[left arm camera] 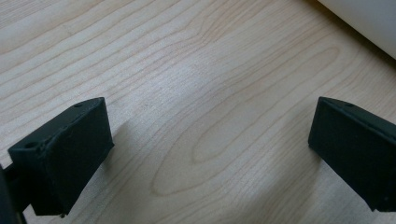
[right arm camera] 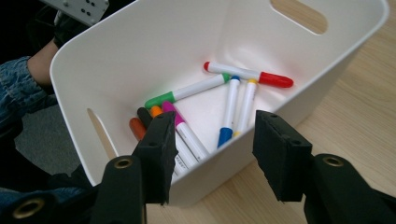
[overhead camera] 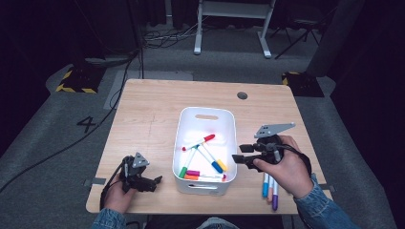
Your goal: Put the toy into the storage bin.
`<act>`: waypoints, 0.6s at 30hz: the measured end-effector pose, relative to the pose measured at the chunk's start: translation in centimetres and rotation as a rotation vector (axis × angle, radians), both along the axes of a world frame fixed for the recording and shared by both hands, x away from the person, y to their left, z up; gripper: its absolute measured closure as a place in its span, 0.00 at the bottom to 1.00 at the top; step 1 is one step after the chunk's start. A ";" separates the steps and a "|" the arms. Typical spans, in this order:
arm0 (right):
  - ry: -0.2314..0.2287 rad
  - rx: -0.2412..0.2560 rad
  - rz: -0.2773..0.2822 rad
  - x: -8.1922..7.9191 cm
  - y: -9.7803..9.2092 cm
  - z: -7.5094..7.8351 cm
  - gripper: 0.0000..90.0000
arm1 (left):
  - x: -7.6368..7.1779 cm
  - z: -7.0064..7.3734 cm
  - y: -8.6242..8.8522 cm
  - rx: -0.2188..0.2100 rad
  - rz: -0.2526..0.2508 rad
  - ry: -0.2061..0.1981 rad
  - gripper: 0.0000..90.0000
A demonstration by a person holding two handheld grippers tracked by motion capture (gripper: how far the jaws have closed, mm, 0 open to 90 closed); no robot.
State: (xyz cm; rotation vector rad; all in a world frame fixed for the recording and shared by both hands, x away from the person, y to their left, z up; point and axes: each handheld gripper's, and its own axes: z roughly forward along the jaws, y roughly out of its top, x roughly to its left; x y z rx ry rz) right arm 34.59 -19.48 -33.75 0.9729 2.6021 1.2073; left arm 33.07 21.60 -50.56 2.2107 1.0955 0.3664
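Observation:
A white bin stands mid-table with several markers inside: a red-capped one, a green one, a blue one, plus magenta and orange ones. My right gripper hovers at the bin's right rim, open and holding nothing; in the right gripper view the right gripper has its jaws straddling the near wall. My left gripper rests low on the table left of the bin. In the left gripper view the left gripper is wide open over bare wood.
Three loose markers lie on the wooden table by the front right edge, under the right hand. A round cable hole sits at the back. Cables and a white desk frame are on the floor beyond.

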 end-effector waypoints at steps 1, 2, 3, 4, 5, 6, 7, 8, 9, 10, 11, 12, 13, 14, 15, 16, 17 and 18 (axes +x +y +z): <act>-0.004 -0.001 -0.006 0.1 -0.5 0.0 0.56 | 0.0 0.0 0.0 0.000 0.000 -0.001 0.00; -0.003 -0.001 -0.017 0.1 -1.0 0.1 0.56 | 0.0 0.0 0.0 0.000 0.000 0.000 0.00; -0.003 -0.001 -0.017 0.1 -1.0 0.1 0.56 | 0.0 0.0 0.0 0.000 0.000 0.000 0.00; 0.000 -0.002 -0.027 0.1 -1.4 0.1 0.56 | 0.0 0.0 0.0 0.000 0.000 0.000 0.00; 0.000 -0.004 -0.037 0.1 -1.9 0.0 0.56 | 0.0 0.0 0.0 0.000 0.000 0.000 0.00; 0.000 -0.005 -0.042 0.1 -2.1 0.0 0.56 | 0.0 0.0 0.0 0.000 0.000 0.000 0.00; 0.006 -0.007 -0.058 0.1 -2.8 -0.1 0.56 | 0.0 0.0 0.0 0.000 0.000 0.000 0.00; 0.009 -0.007 -0.066 0.0 -3.1 -0.2 0.56 | 0.0 0.0 0.0 -0.001 0.001 0.001 0.00; 0.009 -0.007 -0.066 0.0 -3.1 -0.2 0.56 | 0.0 0.0 0.0 -0.001 0.001 0.001 0.00; 0.013 -0.007 -0.071 0.0 -3.4 -0.2 0.56 | 0.0 0.0 0.0 0.000 0.000 0.000 0.00; 0.020 -0.004 -0.084 0.0 -4.1 -0.4 0.56 | 0.0 0.0 0.0 0.000 0.000 -0.001 0.00; 0.020 -0.004 -0.084 0.0 -4.1 -0.4 0.56 | 0.0 0.0 0.0 0.000 0.000 -0.001 0.00; 0.030 -0.006 -0.095 0.0 -4.4 -0.6 0.56 | 0.0 0.0 0.0 0.000 0.000 0.000 0.00; 0.031 -0.007 -0.104 0.0 -4.8 -0.7 0.56 | 0.0 0.0 0.0 0.000 0.000 0.000 0.00; 0.036 -0.012 -0.116 0.0 -5.1 -0.9 0.56 | 0.0 0.0 0.0 0.000 0.000 -0.001 0.00; 0.040 -0.015 -0.121 0.0 -5.3 -1.1 0.56 | 0.0 0.0 0.0 0.000 0.000 0.000 0.00; 0.045 -0.019 -0.125 0.0 -5.6 -1.2 0.56 | 0.0 0.0 0.0 0.000 0.000 0.000 0.00; 0.048 -0.030 -0.136 0.0 -6.0 -1.6 0.57 | 0.0 0.0 0.0 0.000 0.000 0.000 0.00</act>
